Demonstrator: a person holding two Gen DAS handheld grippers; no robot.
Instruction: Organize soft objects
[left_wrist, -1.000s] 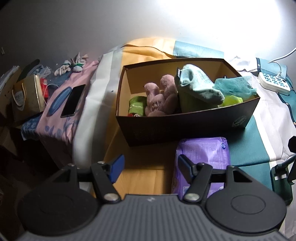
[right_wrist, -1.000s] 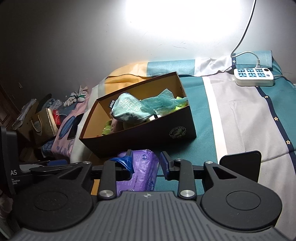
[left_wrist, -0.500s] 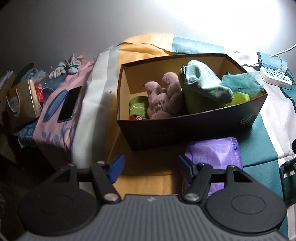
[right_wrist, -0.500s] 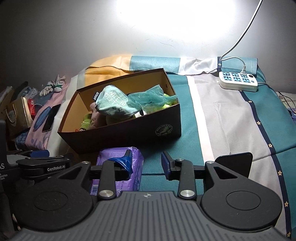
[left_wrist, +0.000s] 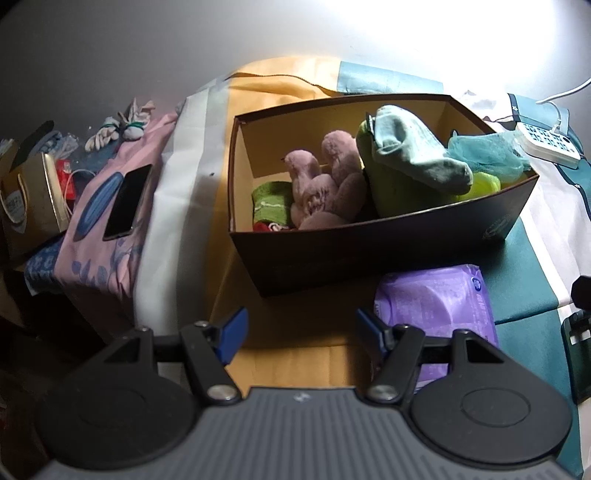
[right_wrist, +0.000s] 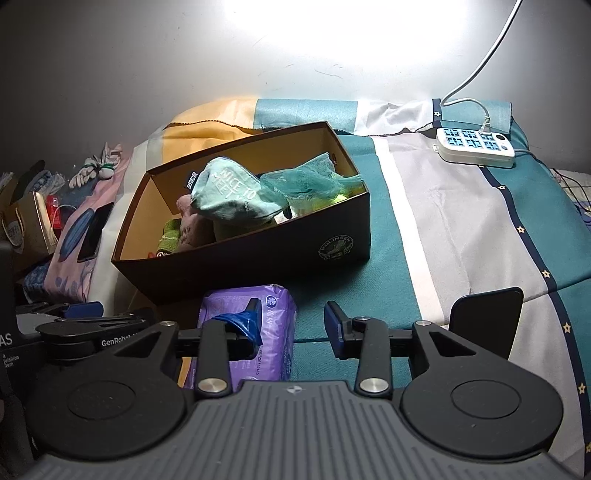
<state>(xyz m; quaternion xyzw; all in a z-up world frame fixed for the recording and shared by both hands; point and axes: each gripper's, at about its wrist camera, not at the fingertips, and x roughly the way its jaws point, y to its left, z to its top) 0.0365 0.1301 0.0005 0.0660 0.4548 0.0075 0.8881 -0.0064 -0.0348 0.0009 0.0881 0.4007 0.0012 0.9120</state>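
Looking from the left wrist, the box (left_wrist: 384, 254) on the bed (left_wrist: 288, 354) already holds a pink plush toy (left_wrist: 325, 192), a pale sock (left_wrist: 417, 155) and some teal netting (left_wrist: 487, 155), while the left hand-held gripper (left_wrist: 299, 328) hangs empty with fingers wide apart. From the right wrist, the purple soft pack (right_wrist: 269, 328) lies outside, just in front of the box (right_wrist: 258, 254), so I'd guess it's what's left. The right hand-held gripper (right_wrist: 291, 325) is spread too, one finger over the pack, nothing clamped.
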